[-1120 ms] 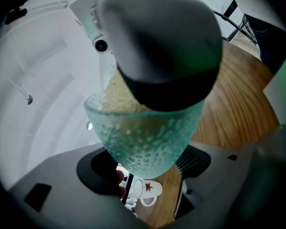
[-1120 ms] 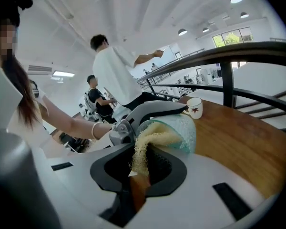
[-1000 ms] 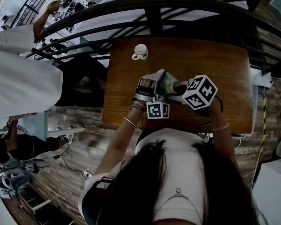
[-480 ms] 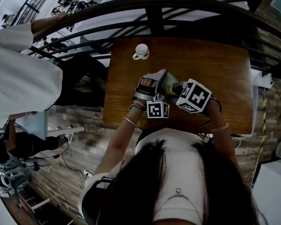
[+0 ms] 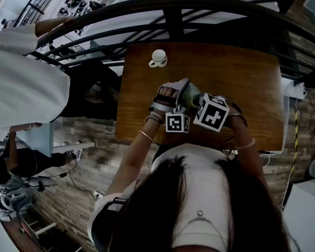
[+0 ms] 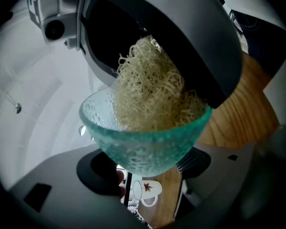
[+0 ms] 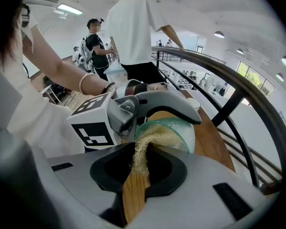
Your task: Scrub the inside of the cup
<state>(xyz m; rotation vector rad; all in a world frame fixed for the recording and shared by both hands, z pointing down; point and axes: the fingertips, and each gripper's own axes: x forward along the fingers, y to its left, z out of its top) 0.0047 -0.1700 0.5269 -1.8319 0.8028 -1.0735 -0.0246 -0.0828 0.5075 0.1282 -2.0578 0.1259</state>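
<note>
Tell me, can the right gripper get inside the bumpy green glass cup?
Probably yes: the left gripper holds the bumpy green glass cup with its open mouth facing the right gripper, whose beige mesh scrubber is pushed inside.

Teal glass cup, pale stringy scrubber inside
Cup gripped, tilted, between left jaws; scrubber pinched between right jaws.

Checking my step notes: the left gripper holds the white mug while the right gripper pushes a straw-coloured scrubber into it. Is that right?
Not quite. The left gripper holds a green glass cup, not the white mug, which stands apart on the table. The left gripper view shows it. The right gripper does push the straw-coloured scrubber into that cup.
</note>
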